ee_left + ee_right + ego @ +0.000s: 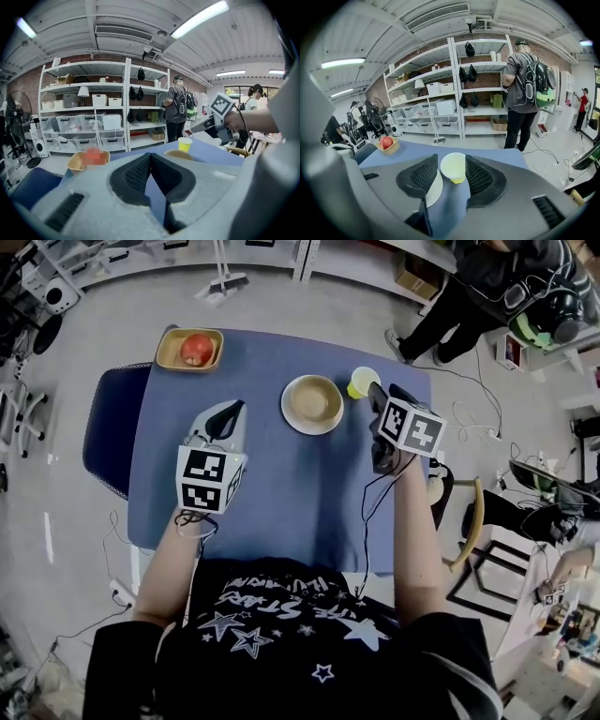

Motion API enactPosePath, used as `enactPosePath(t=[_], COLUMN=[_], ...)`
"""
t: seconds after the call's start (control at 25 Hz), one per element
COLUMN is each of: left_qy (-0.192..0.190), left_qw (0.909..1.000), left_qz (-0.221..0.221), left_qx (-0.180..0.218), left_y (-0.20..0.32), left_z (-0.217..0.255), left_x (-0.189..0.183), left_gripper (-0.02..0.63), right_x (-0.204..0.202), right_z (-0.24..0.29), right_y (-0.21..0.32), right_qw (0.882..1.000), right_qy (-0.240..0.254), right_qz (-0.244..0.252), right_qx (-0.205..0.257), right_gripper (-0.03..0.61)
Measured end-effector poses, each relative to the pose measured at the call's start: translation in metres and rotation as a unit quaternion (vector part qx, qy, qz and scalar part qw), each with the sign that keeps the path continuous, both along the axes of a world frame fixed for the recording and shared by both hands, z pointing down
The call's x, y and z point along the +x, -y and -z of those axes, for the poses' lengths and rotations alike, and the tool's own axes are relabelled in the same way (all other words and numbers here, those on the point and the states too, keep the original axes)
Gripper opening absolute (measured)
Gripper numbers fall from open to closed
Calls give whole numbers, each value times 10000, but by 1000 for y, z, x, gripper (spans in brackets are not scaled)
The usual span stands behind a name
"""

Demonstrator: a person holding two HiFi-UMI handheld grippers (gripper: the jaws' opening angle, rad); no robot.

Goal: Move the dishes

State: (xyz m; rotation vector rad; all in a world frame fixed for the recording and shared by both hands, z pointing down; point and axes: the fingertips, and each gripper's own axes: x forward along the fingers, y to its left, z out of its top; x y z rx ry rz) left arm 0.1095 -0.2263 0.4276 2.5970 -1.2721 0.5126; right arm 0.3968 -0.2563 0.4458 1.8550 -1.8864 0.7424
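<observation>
Blue table [281, 484]; right gripper [451, 172] jaws apart at yellow cup [363, 382], left gripper [150, 161] together

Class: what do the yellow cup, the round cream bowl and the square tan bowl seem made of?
Yellow cup: likely thin plastic, slightly translucent wall. Round cream bowl: ceramic or melamine, smooth pale rim. Square tan bowl: matt plastic or wood, even colour; unclear which.

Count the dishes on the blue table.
3: a square bowl holding an apple at the far-left corner, a round bowl at centre, a yellow cup right of it. None looks hidden.
</observation>
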Motion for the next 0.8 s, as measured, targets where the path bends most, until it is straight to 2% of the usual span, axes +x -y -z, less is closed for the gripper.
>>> enactPosePath(t=[0.32,0.56,0.8], left_qy=[-54,-94,-28], left_qw=[10000,9999,9998], left_qz=[62,103,93], left_qx=[0,-71,-146], left_y=[-19,-22,-17], left_z=[0,-5,-9], left_x=[-14,-17,-21], left_gripper=[20,20,20], right_x=[-42,-63,-66], right_z=[-8,-38,-69], right_y=[-26,-33,-26], right_qw=[9991,9979,9951], right_qy=[401,584,779], right_qz=[103,150,10], right_qx=[84,-245,-608], right_gripper=[172,158,149])
